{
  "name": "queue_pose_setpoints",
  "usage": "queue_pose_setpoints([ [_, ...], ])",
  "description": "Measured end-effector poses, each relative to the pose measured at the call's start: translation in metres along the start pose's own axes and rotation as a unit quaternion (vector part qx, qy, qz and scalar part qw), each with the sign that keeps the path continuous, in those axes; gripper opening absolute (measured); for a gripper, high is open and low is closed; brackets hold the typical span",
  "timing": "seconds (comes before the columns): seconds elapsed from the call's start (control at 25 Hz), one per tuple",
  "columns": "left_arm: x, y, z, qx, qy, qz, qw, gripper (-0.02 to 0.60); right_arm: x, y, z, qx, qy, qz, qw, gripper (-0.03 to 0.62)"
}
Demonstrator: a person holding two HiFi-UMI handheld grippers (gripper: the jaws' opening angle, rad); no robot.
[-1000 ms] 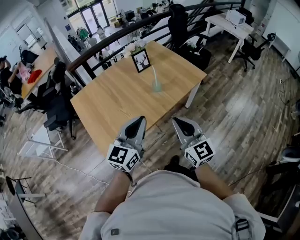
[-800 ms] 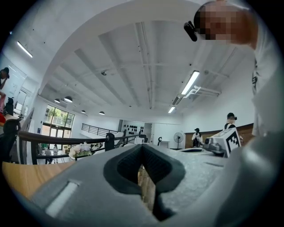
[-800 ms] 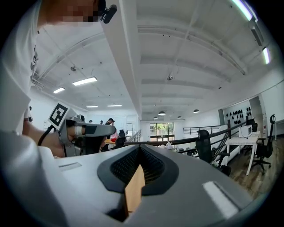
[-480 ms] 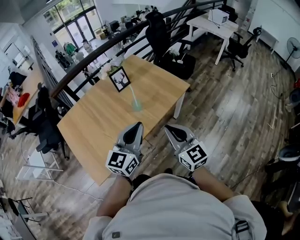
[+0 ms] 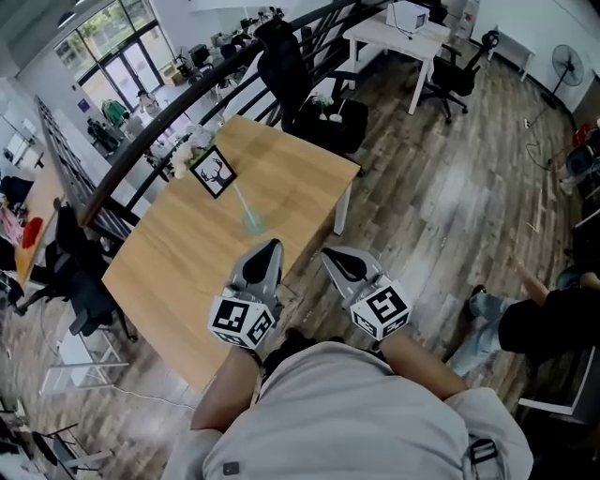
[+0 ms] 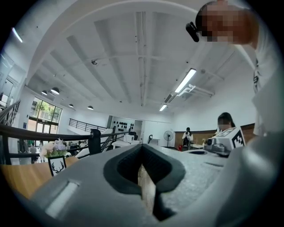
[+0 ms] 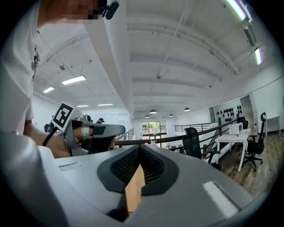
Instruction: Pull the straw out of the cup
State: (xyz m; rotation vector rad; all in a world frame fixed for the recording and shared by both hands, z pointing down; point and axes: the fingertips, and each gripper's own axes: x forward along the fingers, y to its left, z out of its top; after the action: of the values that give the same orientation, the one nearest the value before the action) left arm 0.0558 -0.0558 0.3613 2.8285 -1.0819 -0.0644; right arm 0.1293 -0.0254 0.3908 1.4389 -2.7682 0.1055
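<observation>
A pale green cup (image 5: 252, 223) with a light straw (image 5: 242, 202) leaning up and left stands on the wooden table (image 5: 178, 272), near its middle. Both grippers hang level before my chest, short of the cup. My left gripper (image 5: 271, 246) is over the table's near edge, its jaws together and holding nothing. My right gripper (image 5: 329, 255) is beside it, just off the table's edge, also shut and empty. The cup does not show in either gripper view. The left gripper view shows only closed jaws (image 6: 143, 170), as does the right gripper view (image 7: 138, 167).
A framed deer picture (image 5: 214, 172) and white flowers (image 5: 187, 146) stand at the table's far side, by a dark railing (image 5: 141, 122). Beyond are a black office chair (image 5: 281, 52) and a white desk (image 5: 398, 26). A person in black (image 5: 548, 319) sits at the right.
Both grippers have come forward toward the table; the left one now reaches over its near edge. The cup sits closer to them. A person has come into view at the right.
</observation>
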Motion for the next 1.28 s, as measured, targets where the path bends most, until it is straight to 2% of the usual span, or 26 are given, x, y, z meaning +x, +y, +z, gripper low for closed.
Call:
queue_pose_setpoints([
  [0.24, 0.013, 0.026, 0.002, 0.002, 0.004, -0.018, 0.9998, 0.005, 0.033, -0.014, 0.002, 0.006, 0.000, -0.019, 1.000, 0.009],
  [0.6, -0.018, 0.114, 0.006, -0.004, 0.010, -0.001, 0.9999, 0.005, 0.128, 0.022, -0.001, 0.001, 0.013, 0.015, 1.000, 0.009],
  [0.84, -0.036, 0.169, 0.003, -0.020, 0.013, 0.037, 0.9990, 0.005, 0.178, 0.038, -0.008, 0.001, 0.035, 0.043, 0.998, 0.009],
  [1.12, -0.023, 0.218, -0.020, -0.032, 0.030, 0.067, 0.9968, 0.005, 0.234, 0.018, -0.034, 0.011, 0.061, 0.074, 0.995, 0.010],
  [1.28, 0.001, 0.237, -0.032, -0.037, 0.044, 0.075, 0.9956, 0.005, 0.264, -0.009, -0.052, 0.024, 0.091, 0.090, 0.992, 0.044],
])
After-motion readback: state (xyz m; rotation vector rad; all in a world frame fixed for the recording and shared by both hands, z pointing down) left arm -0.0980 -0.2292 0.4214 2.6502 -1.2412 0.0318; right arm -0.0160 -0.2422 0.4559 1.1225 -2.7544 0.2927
